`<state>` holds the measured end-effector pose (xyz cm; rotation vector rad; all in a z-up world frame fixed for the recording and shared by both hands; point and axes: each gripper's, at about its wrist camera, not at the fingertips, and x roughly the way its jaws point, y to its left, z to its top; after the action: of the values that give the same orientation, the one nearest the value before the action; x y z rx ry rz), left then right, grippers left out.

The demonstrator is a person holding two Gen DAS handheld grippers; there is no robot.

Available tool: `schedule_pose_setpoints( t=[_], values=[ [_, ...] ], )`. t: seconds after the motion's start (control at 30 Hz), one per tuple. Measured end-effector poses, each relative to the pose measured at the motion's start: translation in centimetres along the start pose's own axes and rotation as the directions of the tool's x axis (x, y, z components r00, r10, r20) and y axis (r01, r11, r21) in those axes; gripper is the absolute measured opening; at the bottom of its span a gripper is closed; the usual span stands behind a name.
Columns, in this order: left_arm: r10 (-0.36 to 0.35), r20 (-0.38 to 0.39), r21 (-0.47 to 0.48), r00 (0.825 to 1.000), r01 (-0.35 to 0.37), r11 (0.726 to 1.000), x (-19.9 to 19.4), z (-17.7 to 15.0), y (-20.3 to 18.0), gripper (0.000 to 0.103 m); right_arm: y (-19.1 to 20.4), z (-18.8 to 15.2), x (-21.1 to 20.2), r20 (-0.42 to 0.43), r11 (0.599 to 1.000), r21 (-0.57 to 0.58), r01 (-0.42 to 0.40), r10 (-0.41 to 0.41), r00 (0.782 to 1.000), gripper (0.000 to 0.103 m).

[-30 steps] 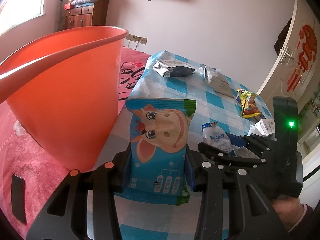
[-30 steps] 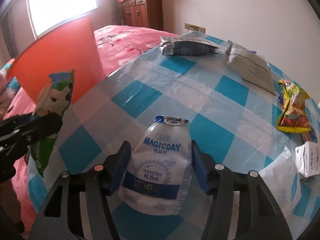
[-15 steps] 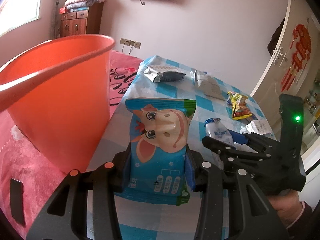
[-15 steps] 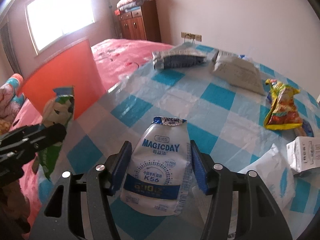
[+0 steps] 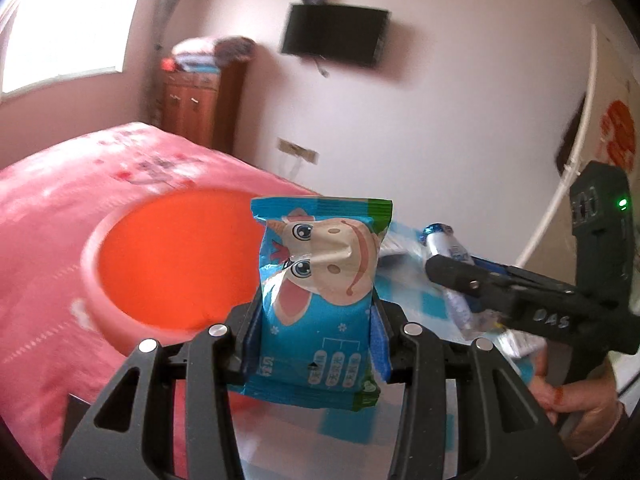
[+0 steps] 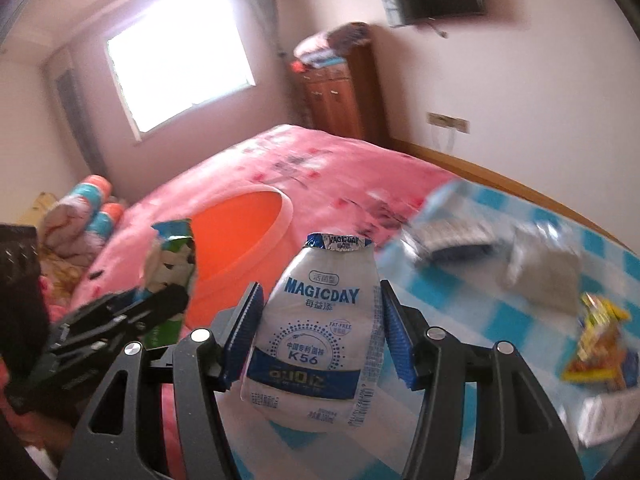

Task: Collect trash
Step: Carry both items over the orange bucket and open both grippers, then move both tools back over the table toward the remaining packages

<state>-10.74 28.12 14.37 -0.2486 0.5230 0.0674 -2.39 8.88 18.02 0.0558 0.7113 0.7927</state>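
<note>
A wall-mounted television hangs above a wooden cabinet.

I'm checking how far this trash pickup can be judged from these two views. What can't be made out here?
- Orange plastic bucket: its bottom and contents; left wrist view, blurred, and the blue cartoon snack wrapper covers part.
- Wrappers on the blue-checked tablecloth: print unreadable; right wrist view, motion blur.
- White MAGICDAY bottle: mostly hidden in the left wrist view behind the right gripper.
- Left gripper: its handle is cut off by the bottom edge.
</note>
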Motion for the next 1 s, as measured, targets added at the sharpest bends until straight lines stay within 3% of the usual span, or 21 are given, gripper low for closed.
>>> schedule_pose_setpoints(
  t=[0.2, 0.37, 0.4, 0.47, 0.5, 0.6, 0.87, 1.0],
  values=[
    [0.127, 0.030, -0.038, 0.991, -0.126, 0.991, 1.1, 2.4, 3.5, 0.045, 4.3, 4.0, 3.5, 0.001, 0.993, -0.026, -0.118, 0.118, 0.993, 0.059],
    [0.194, -0.022, -0.077, 0.981, -0.196, 0.978, 4.0, 2.3, 5.8, 0.047, 6.5, 5.0, 7.7, -0.032, 0.990, -0.030, -0.136, 0.135, 0.990, 0.059],
    [0.203, -0.030, -0.086, 0.979, -0.205, 0.975, 4.4, 2.2, 6.1, 0.049, 6.5, 4.9, 8.6, -0.031, 0.993, -0.025, -0.117, 0.116, 0.993, 0.061],
    [0.225, -0.022, -0.096, 0.974, -0.226, 0.969, 4.5, 1.8, 6.7, 0.073, 6.2, 4.6, 9.2, -0.018, 0.995, -0.002, -0.104, 0.104, 0.994, 0.085],
    [0.236, 0.001, -0.099, 0.972, -0.235, 0.967, 4.1, 1.6, 7.1, 0.076, 6.0, 4.4, 9.1, -0.002, 0.995, 0.008, -0.098, 0.098, 0.995, 0.091],
    [0.264, 0.076, -0.099, 0.962, -0.256, 0.962, 3.1, 1.6, 7.0, 0.086, 5.0, 3.9, 8.4, 0.043, 0.997, 0.022, -0.069, 0.068, 0.997, 0.093],
    [0.211, 0.250, -0.079, 0.945, -0.197, 0.977, -0.2, 1.3, 5.1, 0.091, 3.1, 1.9, 3.8, 0.210, 1.000, 0.016, 0.024, -0.027, 0.977, 0.098],
    [0.151, 0.259, -0.043, 0.954, -0.145, 0.988, -0.6, 0.7, 3.5, 0.091, 2.5, 0.5, 1.6, 0.273, 0.999, 0.020, 0.037, -0.041, 0.961, 0.098]
  ],
)
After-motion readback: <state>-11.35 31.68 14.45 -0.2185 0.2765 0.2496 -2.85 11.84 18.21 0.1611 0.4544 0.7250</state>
